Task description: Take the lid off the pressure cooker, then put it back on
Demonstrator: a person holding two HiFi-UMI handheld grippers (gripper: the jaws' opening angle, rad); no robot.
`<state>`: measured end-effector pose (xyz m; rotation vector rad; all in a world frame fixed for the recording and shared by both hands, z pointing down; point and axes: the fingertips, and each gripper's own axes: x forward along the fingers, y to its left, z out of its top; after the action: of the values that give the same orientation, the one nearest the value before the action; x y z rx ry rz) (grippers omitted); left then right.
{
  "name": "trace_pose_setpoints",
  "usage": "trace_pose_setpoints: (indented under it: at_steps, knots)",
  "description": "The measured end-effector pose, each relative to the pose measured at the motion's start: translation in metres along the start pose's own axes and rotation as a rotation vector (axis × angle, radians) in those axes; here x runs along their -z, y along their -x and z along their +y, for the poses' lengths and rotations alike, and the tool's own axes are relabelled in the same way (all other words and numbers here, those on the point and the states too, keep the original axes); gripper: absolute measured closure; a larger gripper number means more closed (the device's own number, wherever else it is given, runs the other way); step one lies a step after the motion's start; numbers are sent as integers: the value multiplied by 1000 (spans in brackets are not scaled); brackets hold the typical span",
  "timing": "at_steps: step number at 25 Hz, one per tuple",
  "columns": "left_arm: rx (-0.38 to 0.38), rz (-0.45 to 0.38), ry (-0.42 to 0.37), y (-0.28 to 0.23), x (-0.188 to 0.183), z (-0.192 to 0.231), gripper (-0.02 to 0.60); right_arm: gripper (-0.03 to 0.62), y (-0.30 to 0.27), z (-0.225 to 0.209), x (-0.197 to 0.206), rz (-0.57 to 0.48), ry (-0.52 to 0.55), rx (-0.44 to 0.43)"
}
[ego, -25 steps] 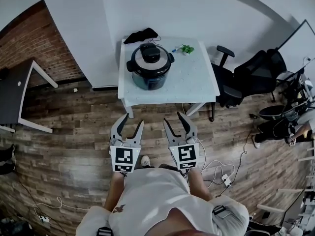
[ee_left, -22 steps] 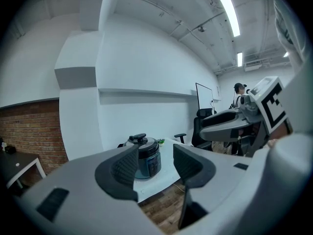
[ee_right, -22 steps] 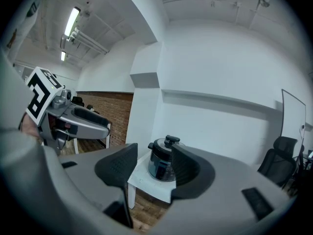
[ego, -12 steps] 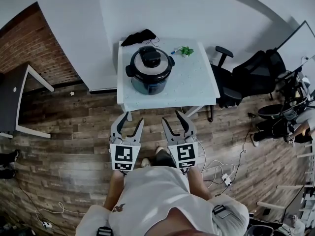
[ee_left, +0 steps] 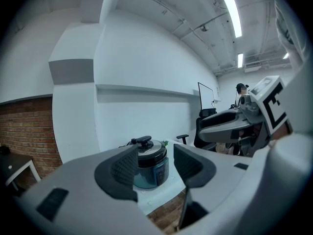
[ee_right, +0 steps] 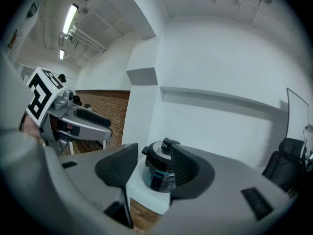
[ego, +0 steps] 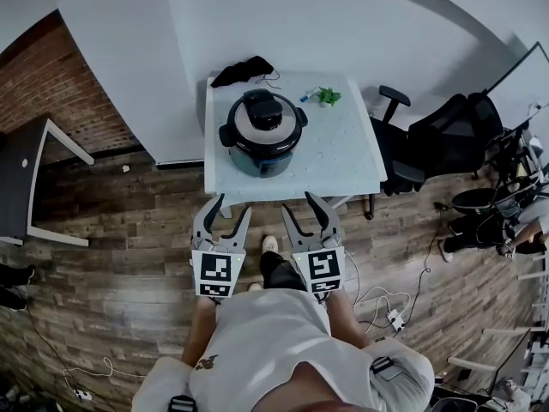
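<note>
No legible text, brand or number. Front label on pressure cooker point(ego: 262, 131) too small to read; left gripper point(ego: 230, 207) and right gripper point(ego: 299, 204) cubes carry square markers only

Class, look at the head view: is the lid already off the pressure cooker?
No, the lid sits on top of the pressure cooker.

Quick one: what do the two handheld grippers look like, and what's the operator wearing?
The left gripper and right gripper match: light grey plastic bodies, each with two curved fingers lined with black ribbed pads. Each carries a white cube printed with black square markers. The person wears a white short-sleeved shirt.
</note>
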<state>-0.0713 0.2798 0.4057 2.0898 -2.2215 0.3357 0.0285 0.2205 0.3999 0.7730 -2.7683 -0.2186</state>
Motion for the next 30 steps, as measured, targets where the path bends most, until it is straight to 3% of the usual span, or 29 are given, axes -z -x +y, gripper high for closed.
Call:
trace_pose_setpoints:
  at_steps: [16, 30]
  knots:
    - [-2, 29, 2, -95, -16, 19, 357, 382, -78, -63, -4, 3, 0, -44]
    - [-26, 74, -6, -186, -30, 36, 357, 390, -152, -115, -1, 2, -20, -136]
